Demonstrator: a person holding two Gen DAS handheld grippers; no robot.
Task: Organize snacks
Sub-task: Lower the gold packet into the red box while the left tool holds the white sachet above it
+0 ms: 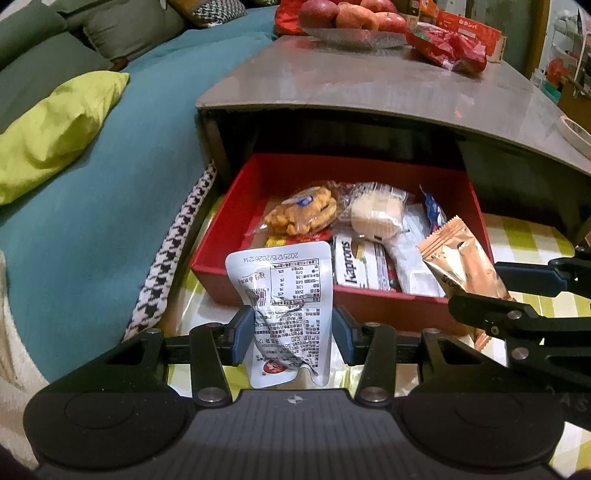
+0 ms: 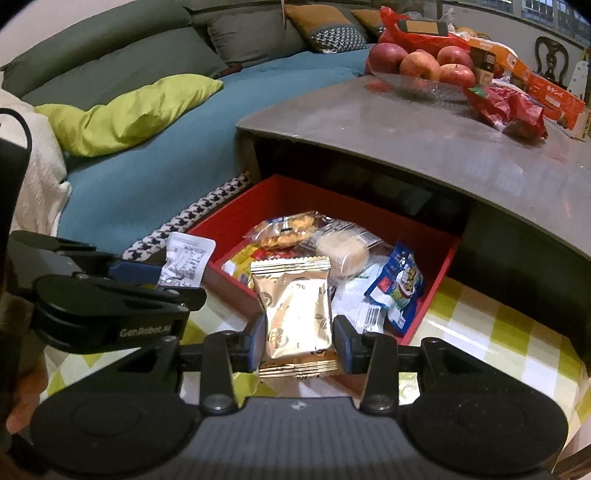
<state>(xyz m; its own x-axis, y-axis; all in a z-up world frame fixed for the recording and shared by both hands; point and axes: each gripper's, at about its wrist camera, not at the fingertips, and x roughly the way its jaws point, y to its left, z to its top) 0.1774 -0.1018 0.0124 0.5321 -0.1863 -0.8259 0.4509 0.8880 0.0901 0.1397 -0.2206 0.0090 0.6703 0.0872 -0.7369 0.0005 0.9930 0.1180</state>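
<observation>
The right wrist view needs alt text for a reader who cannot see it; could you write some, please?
The right gripper grips a gold snack packet before an open red box of snacks. At left, the left gripper holds a white pouch.

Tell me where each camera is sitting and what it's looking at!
Left wrist: rides on the left gripper, looking along its fingers at the white packet it pinches and the red box; the right gripper shows at right.
Right wrist: rides on the right gripper, looking at its gold packet and the red box; the left gripper shows at left.
Shared: box of snacks, grey table, apples, sofa.
</observation>
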